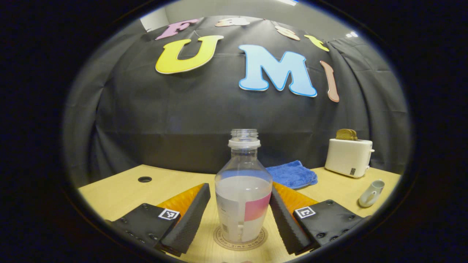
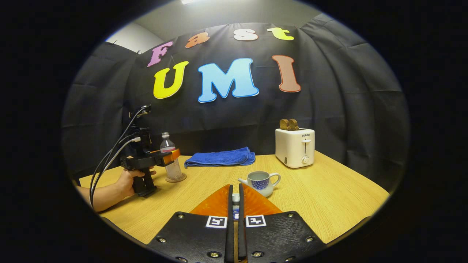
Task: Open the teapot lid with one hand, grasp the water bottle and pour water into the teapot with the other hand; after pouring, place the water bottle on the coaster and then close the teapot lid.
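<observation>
A clear water bottle with no cap, about half full, stands upright on a round coaster. My left gripper is open around it, with a visible gap at the left finger. In the right gripper view a hand holds that left gripper at the bottle on the coaster. The white teapot with blue pattern stands open at mid-table. My right gripper is shut on the small teapot lid, held just in front of the pot.
A folded blue towel lies at the back of the wooden table. A white toaster with bread in it stands at the back right. The left gripper view shows the teapot, a cable hole and the toaster.
</observation>
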Demonstrator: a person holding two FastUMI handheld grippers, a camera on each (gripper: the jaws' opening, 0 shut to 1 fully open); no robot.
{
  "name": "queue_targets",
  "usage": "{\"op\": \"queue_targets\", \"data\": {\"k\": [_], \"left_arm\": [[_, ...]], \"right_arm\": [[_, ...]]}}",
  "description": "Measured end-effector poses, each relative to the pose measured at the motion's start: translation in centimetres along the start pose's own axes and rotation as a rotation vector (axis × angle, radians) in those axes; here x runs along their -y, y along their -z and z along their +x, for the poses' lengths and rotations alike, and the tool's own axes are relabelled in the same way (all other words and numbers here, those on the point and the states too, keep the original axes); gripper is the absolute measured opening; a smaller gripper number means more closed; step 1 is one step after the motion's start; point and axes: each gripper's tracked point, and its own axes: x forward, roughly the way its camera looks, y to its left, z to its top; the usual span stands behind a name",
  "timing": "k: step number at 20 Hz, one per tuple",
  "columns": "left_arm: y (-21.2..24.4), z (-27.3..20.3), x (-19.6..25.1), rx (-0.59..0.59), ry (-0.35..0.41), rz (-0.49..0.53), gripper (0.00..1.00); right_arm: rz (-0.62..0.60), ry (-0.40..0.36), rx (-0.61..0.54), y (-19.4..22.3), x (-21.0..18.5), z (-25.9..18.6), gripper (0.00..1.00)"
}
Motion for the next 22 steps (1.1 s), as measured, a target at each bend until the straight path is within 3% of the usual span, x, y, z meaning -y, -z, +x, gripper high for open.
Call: {"op": "queue_targets", "data": {"k": [15,22], "left_arm": [[-1.8,-4.8,1.1,0.027,-0.005,0.050,1.00],[-1.7,-13.4,4.5,0.033,0.052,0.025,1.00]], "right_arm": [[-0.003,-0.003,0.026,-1.0,-0.6,-1.8,0.04],[-0.073,0.029,0.135,-4.2,0.8,1.9,0.04]]}}
